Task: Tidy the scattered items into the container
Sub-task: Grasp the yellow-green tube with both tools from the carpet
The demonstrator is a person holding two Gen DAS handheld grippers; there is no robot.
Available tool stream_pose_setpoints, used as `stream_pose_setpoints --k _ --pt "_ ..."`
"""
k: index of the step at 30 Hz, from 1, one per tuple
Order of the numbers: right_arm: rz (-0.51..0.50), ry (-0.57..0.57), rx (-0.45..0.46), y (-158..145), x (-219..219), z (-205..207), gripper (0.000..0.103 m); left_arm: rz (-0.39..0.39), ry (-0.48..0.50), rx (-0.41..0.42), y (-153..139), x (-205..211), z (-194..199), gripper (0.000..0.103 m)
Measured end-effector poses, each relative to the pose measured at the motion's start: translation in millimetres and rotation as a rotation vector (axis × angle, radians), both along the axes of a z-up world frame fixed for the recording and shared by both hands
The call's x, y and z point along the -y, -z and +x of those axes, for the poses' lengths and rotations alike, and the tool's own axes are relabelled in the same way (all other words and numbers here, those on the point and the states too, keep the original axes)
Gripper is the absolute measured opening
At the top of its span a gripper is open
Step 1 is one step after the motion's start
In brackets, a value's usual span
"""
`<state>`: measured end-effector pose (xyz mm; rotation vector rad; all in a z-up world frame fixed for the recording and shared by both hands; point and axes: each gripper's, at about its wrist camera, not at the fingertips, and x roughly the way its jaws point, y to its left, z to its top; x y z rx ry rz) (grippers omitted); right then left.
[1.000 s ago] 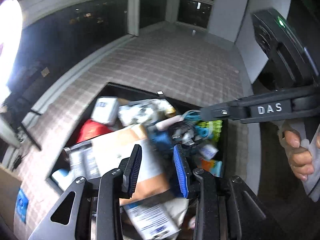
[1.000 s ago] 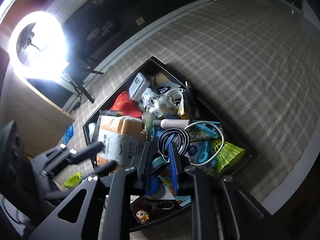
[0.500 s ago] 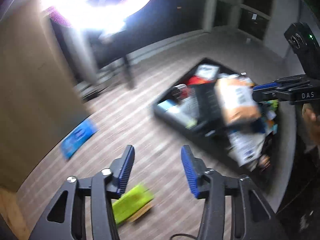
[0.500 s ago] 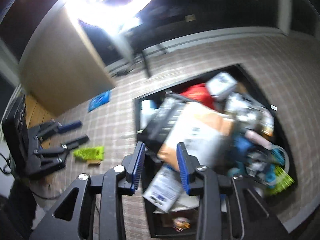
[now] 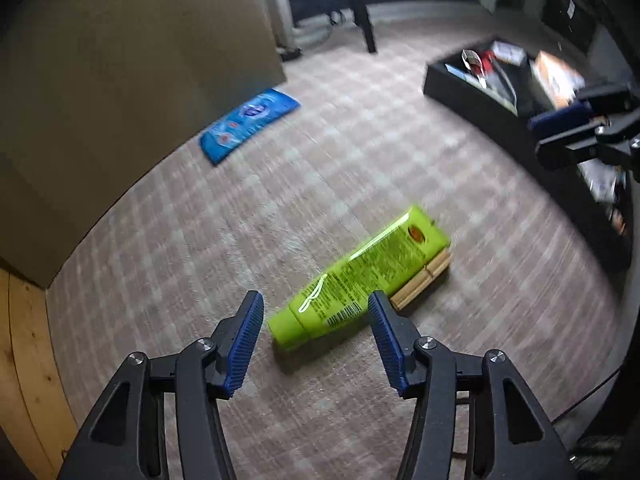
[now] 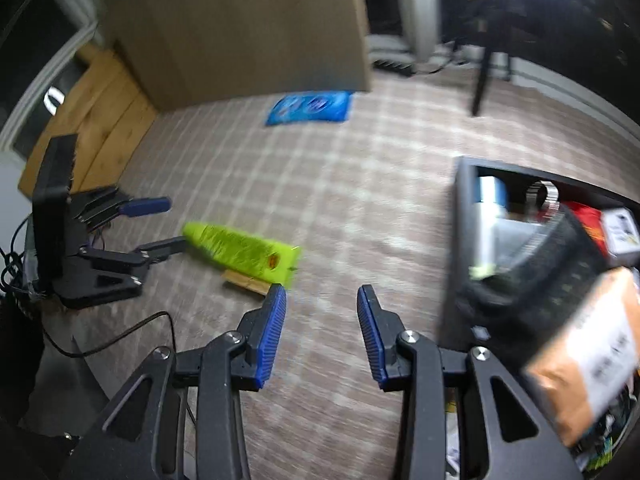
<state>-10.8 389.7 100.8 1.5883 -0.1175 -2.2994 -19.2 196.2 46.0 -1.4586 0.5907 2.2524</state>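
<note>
So my left gripper [image 5: 316, 340] is wide open with nothing in it, and the green tube [image 5: 360, 278] lies on the checked carpet [image 5: 320, 140] right between its pads, cap end nearest me. Its long axis runs diagonally, near-left to far-right, resting partly on a small wooden block [image 5: 422, 282]. Left's clearly the closer one. Right gripper [image 6: 322, 330] is open too, further right beside the black bin [image 6: 460, 216], already stuffed. Tube's glossy lime plastic with a barcode.
</note>
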Motion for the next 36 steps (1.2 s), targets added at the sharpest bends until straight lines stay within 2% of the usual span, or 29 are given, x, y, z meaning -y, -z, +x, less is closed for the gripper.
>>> stream_pose_setpoints --k 8,14,21,23,26,28,31,32,36 --pt "0.002 -0.050 0.062 27.8 26.3 5.6 0.037 -0.099 0.169 0.025 21.3 -20.9 -11.3 0.059" --pt "-0.011 -0.012 0.071 32.6 23.4 7.3 0.037 -0.106 0.200 0.058 29.4 -15.8 -19.1 0.059" --pt "-0.002 -0.001 0.086 44.9 31.7 -10.8 0.037 -0.121 0.198 0.083 45.5 -8.4 -19.1 0.062" --pt "0.011 -0.016 0.088 46.9 37.7 -16.3 0.037 -0.087 0.173 0.080 45.4 -4.2 -21.1 0.064" --pt "0.022 -0.048 0.081 46.9 47.1 -26.1 0.037 -0.086 0.090 0.042 44.6 4.8 -29.0 0.065" --pt "0.039 -0.066 0.070 47.4 53.9 -37.6 0.037 -0.082 -0.004 0.018 42.8 16.4 -35.6 0.065" --pt "0.028 -0.094 0.068 50.3 63.9 -56.0 0.037 -0.015 -0.147 0.003 32.8 40.0 -37.1 0.065" --pt "0.028 -0.103 0.067 51.6 68.1 -62.6 0.037 0.019 -0.187 0.014 30.1 46.8 -35.5 0.065" --pt "0.027 -0.170 0.071 62.0 89.2 -83.7 0.037 0.205 -0.324 0.155 35.2 64.5 -26.8 0.055"
